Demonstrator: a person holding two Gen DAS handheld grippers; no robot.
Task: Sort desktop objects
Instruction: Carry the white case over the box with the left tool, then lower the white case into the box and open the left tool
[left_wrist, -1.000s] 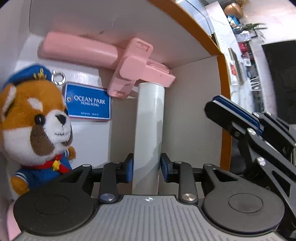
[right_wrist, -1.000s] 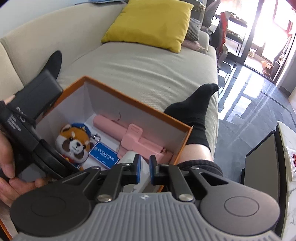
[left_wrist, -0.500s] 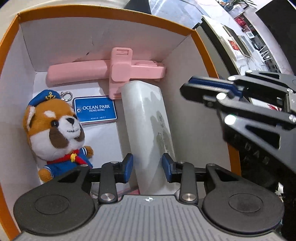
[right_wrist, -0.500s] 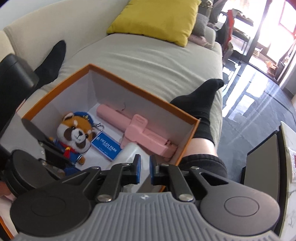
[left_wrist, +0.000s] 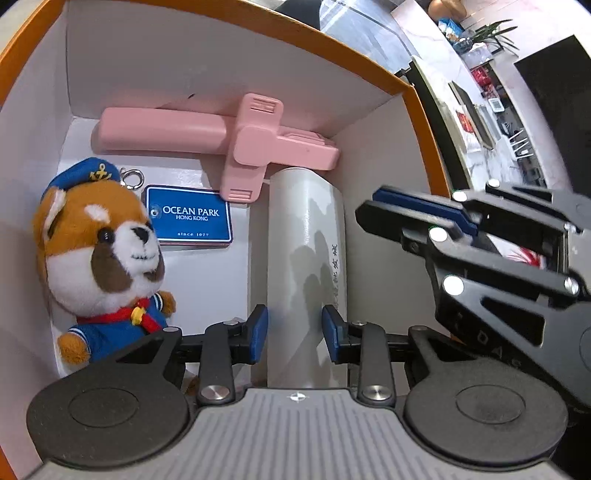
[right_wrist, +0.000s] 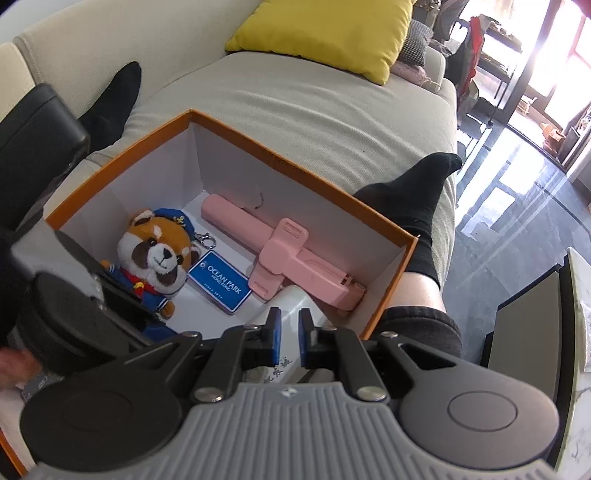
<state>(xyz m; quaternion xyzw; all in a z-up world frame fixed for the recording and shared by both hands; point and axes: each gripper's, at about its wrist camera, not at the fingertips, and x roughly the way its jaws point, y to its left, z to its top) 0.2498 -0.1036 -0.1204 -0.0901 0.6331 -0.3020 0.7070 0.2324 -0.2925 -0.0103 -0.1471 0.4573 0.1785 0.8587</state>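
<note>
An orange-rimmed cardboard box (right_wrist: 295, 173) with white inner walls sits on a beige sofa (right_wrist: 314, 103), between a person's legs in black socks (right_wrist: 417, 192). Inside lie a pink selfie stick (left_wrist: 236, 138) along the far wall, a red panda plush (left_wrist: 99, 254) in a blue sailor cap and suit at the left, and a blue "Ocean Park Hong Kong" tag (left_wrist: 188, 218) beside it. A white cylinder (left_wrist: 306, 240) with printed characters down its side lies lengthwise at the right of the box floor, its far end just under the selfie stick.

The left gripper (left_wrist: 295, 328) straddles the near end of the white cylinder; its jaws have just been closing, the blue pads (left_wrist: 258, 328) now at the cylinder's sides, though whether they press on it cannot be told. The right gripper (right_wrist: 288, 336) hovers over the box's near right corner with its jaws nearly together and nothing between them. A yellow cushion (right_wrist: 321, 33) rests at the sofa's far end.
</note>
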